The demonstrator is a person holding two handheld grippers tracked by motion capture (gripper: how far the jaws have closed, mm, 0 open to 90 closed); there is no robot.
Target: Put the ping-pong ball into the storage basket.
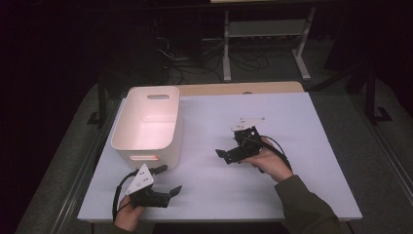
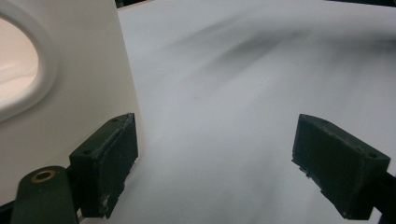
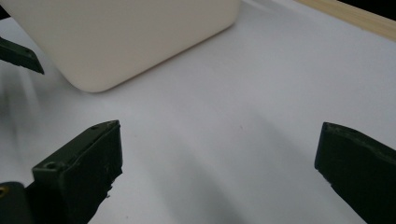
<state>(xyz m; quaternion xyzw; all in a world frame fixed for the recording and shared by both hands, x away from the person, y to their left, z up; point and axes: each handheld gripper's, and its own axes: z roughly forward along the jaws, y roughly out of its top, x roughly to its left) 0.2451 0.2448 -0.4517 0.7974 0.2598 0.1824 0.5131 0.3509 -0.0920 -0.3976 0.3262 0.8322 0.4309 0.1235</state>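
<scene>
The left tool (image 1: 168, 180) hovered low at the desk's near edge, jaws spread wide and holding nothing, one jaw just beside the near wall of the white bin (image 1: 127, 129). The right tool (image 1: 229, 151), also wide and empty, hung over the middle of the white desk (image 1: 292, 185), well right of the bin. Beyond the desk's wooden far edge, a dim room held a white metal stand (image 1: 265, 29) and tangled cables (image 1: 190, 61) on the floor.

Smooth white plastic bin (image 1: 148, 124), matt white table top (image 1: 272, 185), scuffed matt black tongs (image 2: 215, 163)
</scene>
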